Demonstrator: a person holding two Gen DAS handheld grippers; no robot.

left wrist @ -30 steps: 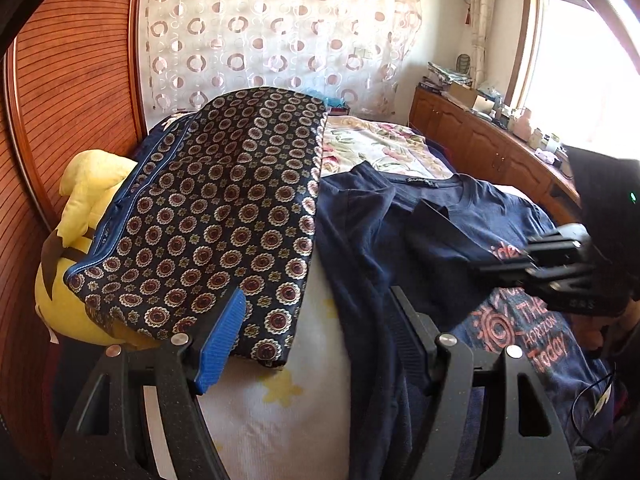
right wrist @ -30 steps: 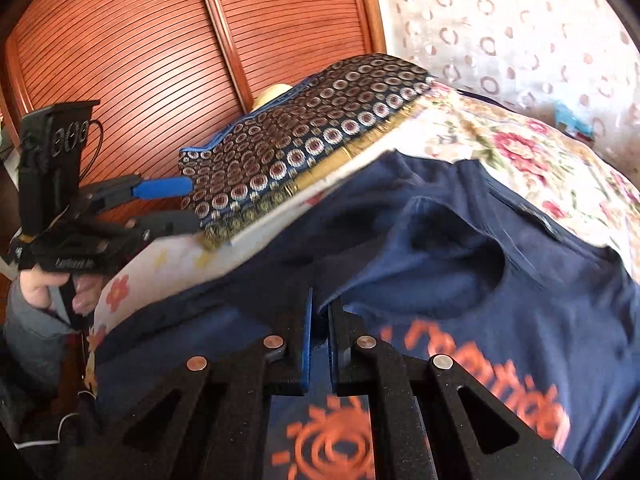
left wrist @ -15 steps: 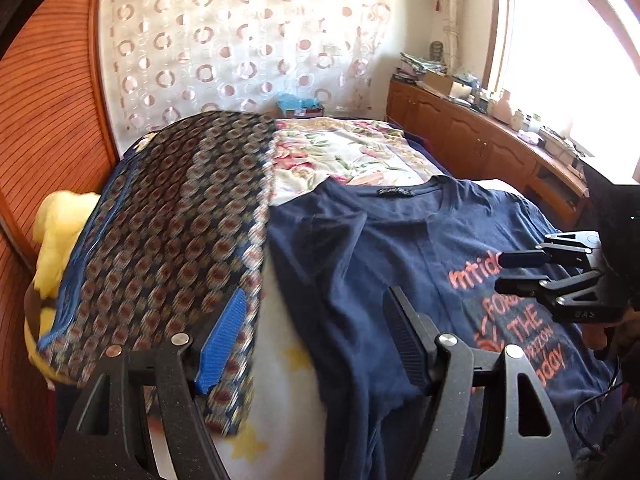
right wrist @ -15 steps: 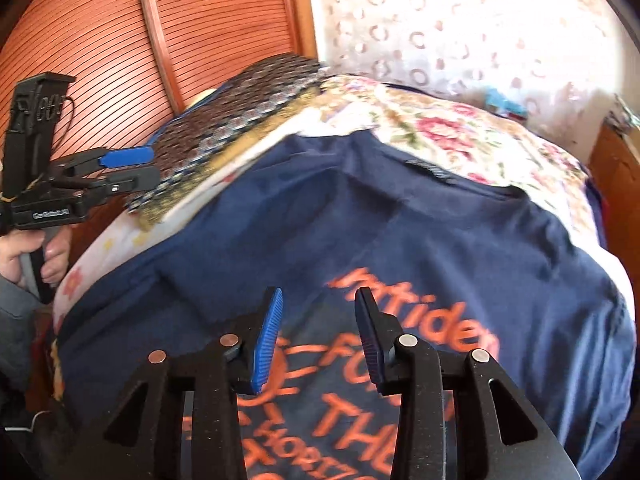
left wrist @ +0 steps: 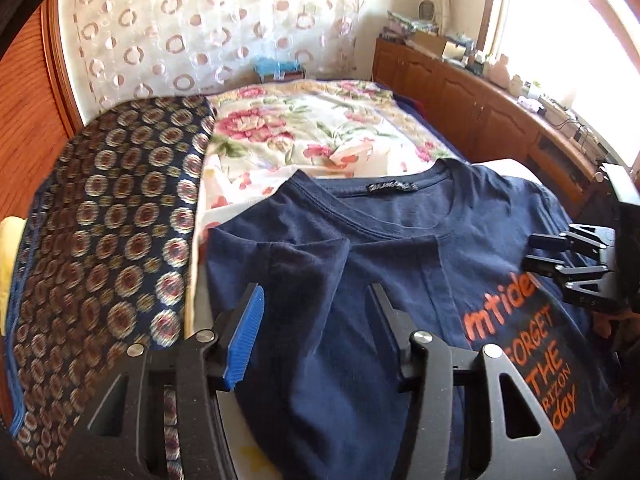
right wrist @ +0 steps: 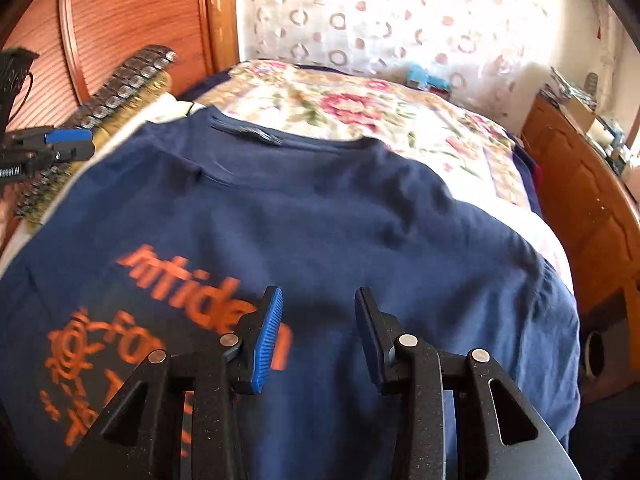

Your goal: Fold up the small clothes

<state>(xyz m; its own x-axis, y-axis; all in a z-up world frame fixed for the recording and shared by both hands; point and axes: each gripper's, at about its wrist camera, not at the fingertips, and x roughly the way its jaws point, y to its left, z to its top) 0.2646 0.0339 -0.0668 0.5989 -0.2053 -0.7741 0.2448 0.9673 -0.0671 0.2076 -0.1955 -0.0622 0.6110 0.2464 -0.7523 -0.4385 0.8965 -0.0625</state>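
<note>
A navy T-shirt [left wrist: 400, 248] with orange print lies face up on the bed, its collar toward the far side. One sleeve [left wrist: 304, 264] is folded in over the chest. My left gripper [left wrist: 314, 320] hovers over that folded sleeve; its jaws are closing, and no cloth is pinched between the pads. My right gripper [right wrist: 318, 320] stands open above the T-shirt [right wrist: 360, 220], beside the orange lettering, and holds nothing. Each gripper shows in the other's view: the right gripper [left wrist: 560, 256] at the right edge, the left gripper [right wrist: 68, 142] at the far left.
A dark cloth with round medallions [left wrist: 112, 240] covers the bed's left side, with a yellow plush [left wrist: 8, 256] past it. A floral bedspread [left wrist: 312, 128] lies beyond the collar. A wooden cabinet [left wrist: 480, 108] runs along the right, and slatted wooden panels [right wrist: 132, 20] stand at the left.
My left gripper has swung right, from the medallion cloth to over the folded sleeve, and its jaws have narrowed. My right gripper went from shut to open and moved right across the print.
</note>
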